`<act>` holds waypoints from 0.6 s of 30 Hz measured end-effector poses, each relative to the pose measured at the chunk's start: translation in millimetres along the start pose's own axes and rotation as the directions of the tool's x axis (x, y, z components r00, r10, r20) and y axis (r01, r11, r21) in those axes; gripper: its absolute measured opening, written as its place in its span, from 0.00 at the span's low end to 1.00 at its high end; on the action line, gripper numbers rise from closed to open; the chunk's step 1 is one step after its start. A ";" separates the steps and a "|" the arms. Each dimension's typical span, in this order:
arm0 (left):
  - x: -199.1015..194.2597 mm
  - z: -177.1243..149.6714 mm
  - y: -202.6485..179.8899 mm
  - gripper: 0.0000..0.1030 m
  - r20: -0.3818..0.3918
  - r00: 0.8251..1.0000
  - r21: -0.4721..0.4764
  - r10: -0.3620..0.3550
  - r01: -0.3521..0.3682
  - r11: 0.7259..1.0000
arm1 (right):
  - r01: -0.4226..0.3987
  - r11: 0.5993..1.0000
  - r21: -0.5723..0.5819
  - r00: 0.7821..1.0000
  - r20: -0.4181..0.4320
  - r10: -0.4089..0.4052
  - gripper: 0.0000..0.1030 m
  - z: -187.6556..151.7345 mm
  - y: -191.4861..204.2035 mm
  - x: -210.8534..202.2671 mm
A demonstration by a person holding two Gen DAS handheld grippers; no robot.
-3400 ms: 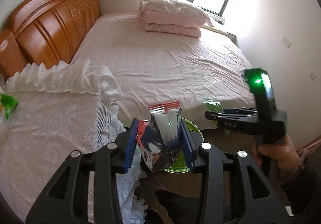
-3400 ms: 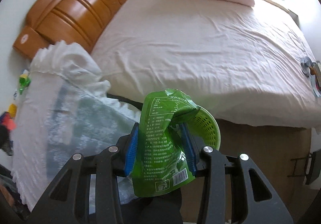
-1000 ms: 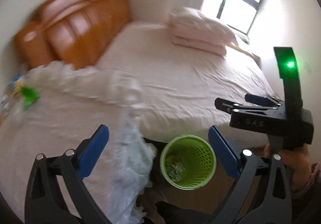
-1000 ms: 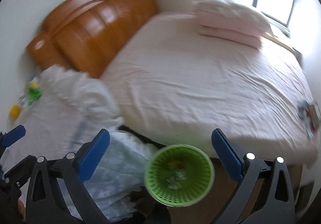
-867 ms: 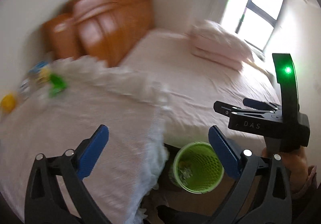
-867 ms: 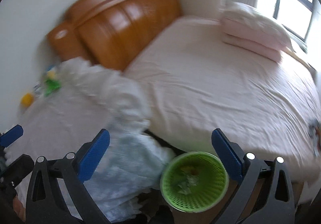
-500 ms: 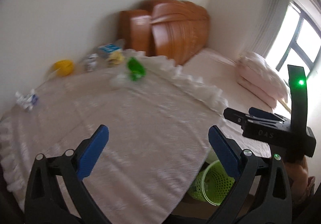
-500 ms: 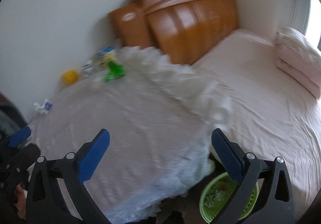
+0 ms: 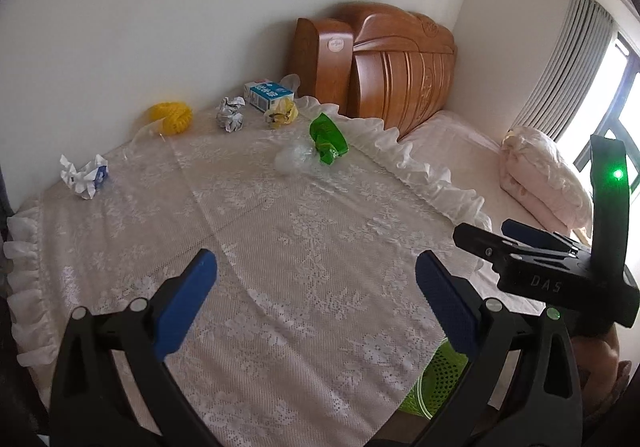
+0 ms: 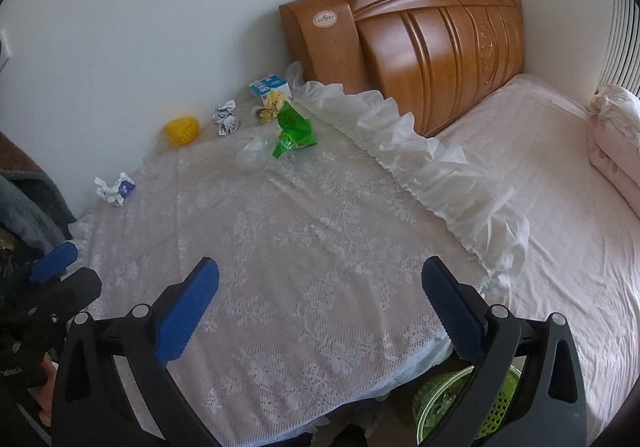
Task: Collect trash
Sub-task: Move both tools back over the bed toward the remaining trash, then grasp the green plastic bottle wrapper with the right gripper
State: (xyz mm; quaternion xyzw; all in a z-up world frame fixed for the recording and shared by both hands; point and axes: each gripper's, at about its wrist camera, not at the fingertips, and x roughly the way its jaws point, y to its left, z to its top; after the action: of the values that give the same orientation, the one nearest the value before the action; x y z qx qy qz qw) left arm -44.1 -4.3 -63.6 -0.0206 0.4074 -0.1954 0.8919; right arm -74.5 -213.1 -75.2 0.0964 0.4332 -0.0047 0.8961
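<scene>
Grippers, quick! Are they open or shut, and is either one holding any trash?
Left gripper: open wide, holding nothing.
Right gripper: open wide, holding nothing.

Daylight enters from the window (image 9: pixel 616 95) at the far right of the left wrist view, where the glass is blown out to white. It falls softly across the bed (image 10: pixel 560 215) and the lace-covered surface (image 9: pixel 280 231), leaving only faint shadows. The wall (image 9: pixel 180 7) is evenly lit and slightly grey. Both pictures are sharp, without motion blur. The fisheye bends straight lines near the edges, and the corners are black.
</scene>
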 end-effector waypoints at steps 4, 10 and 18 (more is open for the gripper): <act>15.9 5.0 2.2 0.92 -0.031 0.999 0.002 -0.019 0.019 1.000 | -0.019 1.000 0.000 1.000 -0.009 0.019 0.98 12.4 -1.2 13.8; 39.1 20.8 9.0 0.92 -0.048 0.999 0.011 -0.015 0.015 1.000 | -0.037 0.999 -0.038 0.999 -0.034 0.036 0.98 45.6 2.6 51.8; 61.9 42.3 19.1 0.92 -0.053 0.998 0.037 0.017 -0.015 0.999 | -0.053 0.994 -0.097 0.991 -0.125 0.041 0.98 106.2 16.8 140.2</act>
State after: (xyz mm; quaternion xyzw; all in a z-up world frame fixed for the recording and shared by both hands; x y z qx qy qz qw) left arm 29.9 -14.4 -83.6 0.0042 0.4276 -0.1962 0.8824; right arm 97.0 -205.0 -117.0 0.0617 0.4848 0.0439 0.8713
